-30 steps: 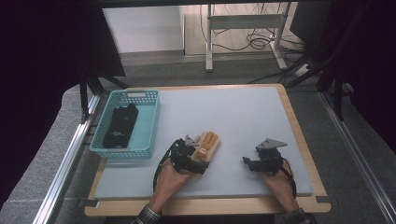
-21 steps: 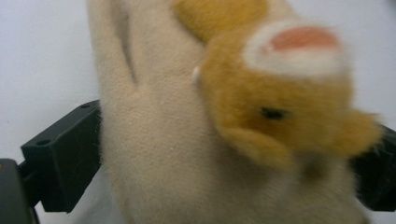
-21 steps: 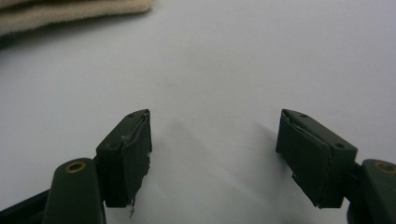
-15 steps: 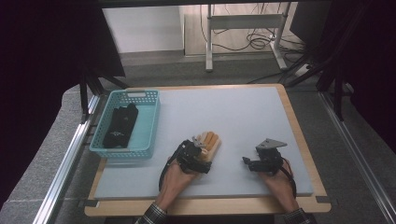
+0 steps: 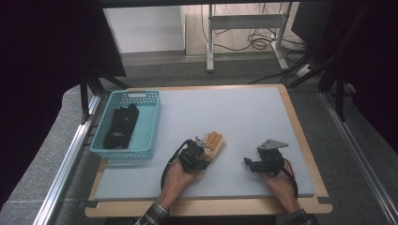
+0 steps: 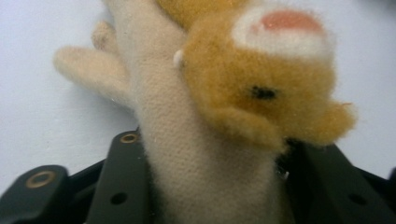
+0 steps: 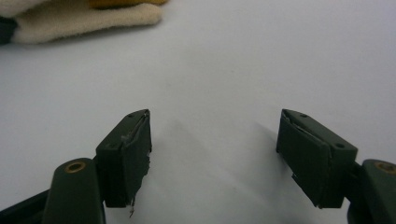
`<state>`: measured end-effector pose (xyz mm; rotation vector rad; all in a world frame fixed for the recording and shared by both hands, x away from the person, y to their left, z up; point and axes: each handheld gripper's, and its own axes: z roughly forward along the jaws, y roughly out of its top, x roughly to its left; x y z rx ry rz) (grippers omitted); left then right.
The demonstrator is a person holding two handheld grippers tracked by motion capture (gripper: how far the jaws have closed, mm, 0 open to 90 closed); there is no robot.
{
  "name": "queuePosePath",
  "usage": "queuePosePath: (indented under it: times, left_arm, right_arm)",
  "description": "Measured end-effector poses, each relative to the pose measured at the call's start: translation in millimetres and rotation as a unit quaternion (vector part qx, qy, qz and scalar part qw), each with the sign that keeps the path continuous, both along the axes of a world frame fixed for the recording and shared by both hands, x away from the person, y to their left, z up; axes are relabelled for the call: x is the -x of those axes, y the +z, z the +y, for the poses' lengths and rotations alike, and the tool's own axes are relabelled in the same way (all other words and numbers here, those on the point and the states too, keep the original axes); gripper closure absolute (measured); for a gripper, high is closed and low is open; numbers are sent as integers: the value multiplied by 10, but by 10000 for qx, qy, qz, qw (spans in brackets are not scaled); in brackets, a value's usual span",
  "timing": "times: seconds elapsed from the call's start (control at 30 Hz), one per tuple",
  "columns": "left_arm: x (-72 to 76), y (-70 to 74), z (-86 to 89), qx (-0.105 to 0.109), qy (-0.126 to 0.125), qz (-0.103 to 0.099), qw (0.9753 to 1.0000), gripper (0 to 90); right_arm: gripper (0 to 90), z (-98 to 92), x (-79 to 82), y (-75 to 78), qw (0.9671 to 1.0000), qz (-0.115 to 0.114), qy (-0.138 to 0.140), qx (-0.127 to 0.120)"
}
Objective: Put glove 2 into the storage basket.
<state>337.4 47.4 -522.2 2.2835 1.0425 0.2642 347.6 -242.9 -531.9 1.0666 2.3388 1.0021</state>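
Plush glove (image 6: pixel 196 140) is clamped in the left gripper (image 5: pixel 199 154) on the mat, not yet moved to the basket (image 5: pixel 150 122); right gripper (image 7: pixel 215 154) is held wide open, idle.

bare mat (image 5: pixel 244 117) beyond basket (image 5: pixel 141 140)

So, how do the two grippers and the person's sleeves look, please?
Both the left gripper and the right gripper are black, each with two flat jaws. The right jaw pads look worn, with frayed edges, and brass-coloured rivets sit beside them. A grey three-cornered plate tops the right gripper. Black cables trail from both. The sleeves are plaid.
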Motion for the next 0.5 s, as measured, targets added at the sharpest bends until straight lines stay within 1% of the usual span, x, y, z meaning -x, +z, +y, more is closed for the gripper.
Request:
queuePosePath:
  times: [0.1,0.27,0.37,0.5]
  left_arm:
    - [-9,23,16,5,-49,45,10000,600]
    - [-50,78,62,99,15,69,9999,609]
    - [-71,143,104,120,57,11,9999,609]
    - [-94,274,164,121,111,-95,9998,607]
  right_arm:
    - [257,0,0,0,10000,-1,4,4]
    - [257,0,0,0,10000,2,2,-1]
    - [256,-1,0,0,10000,3,4,-2]
    - [256,-2,0,1,10000,4,10,9]
